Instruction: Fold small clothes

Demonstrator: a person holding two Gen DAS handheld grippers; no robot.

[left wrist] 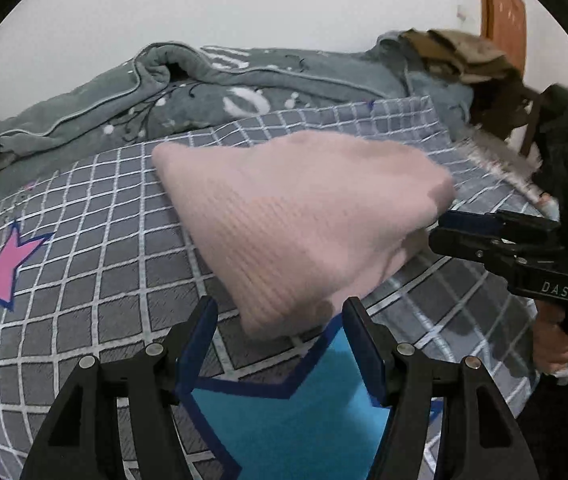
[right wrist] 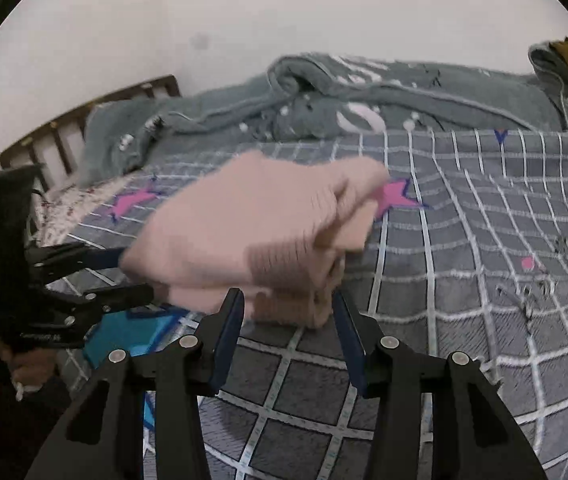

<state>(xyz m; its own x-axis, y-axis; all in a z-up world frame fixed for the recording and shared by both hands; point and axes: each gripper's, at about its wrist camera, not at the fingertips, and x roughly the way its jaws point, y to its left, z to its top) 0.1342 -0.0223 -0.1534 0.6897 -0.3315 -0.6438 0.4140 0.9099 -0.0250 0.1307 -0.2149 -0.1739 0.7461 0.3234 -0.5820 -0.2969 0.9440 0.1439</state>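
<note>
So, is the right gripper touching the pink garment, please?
Cannot tell. In the right wrist view the blurred pink knitted garment lies between the fingers of the open right gripper, its edges meeting both tips without plain contact or gap.

Home bedroom: bed, rumpled blanket, wooden headboard.

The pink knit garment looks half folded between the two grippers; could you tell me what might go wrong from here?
1. The pink knit garment is motion-blurred and neither open gripper clearly holds it, so the fold may flop open.
2. The left gripper and right gripper are close and could collide.
</note>
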